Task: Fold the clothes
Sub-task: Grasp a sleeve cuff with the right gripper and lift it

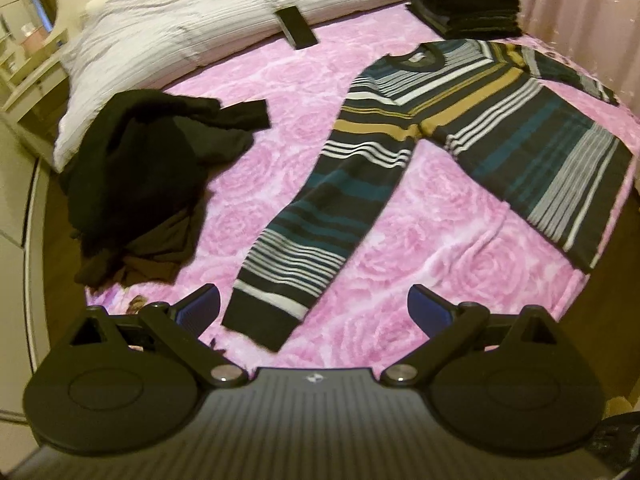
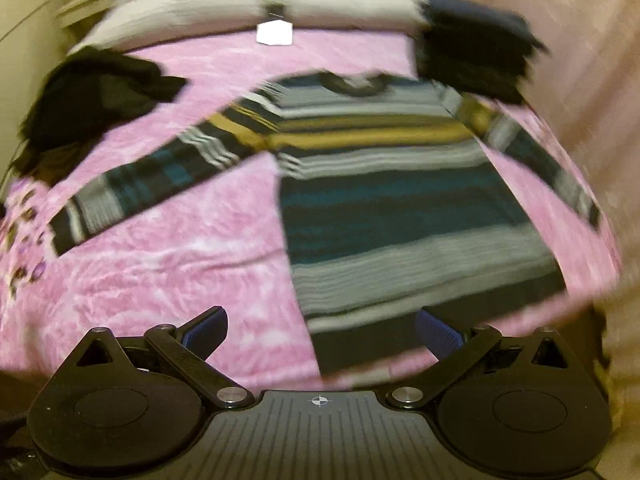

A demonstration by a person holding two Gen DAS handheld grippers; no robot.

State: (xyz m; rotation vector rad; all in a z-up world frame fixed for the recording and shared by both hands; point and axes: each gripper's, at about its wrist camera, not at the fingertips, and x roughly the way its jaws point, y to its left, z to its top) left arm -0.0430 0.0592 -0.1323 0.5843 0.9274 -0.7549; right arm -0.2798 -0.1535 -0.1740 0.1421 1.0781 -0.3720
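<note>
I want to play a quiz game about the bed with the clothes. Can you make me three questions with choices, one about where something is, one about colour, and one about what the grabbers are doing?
1. Where is the stack of folded clothes?
A. at the far corner of the bed, past the sweater's collar
B. on the floor
C. on top of the heap of dark clothes

2. What colour is the blanket under the striped sweater?
A. green
B. pink
C. white

3. What are the left gripper and right gripper doing?
A. both pinching the sweater
B. one holding a sleeve
C. both open, holding nothing

Answers: 1 A, the stack sits at the far corner beyond the collar. 2 B, pink rose-patterned cloth shows all round the sweater. 3 C, each pair of fingers stands wide apart with nothing between them.
</note>
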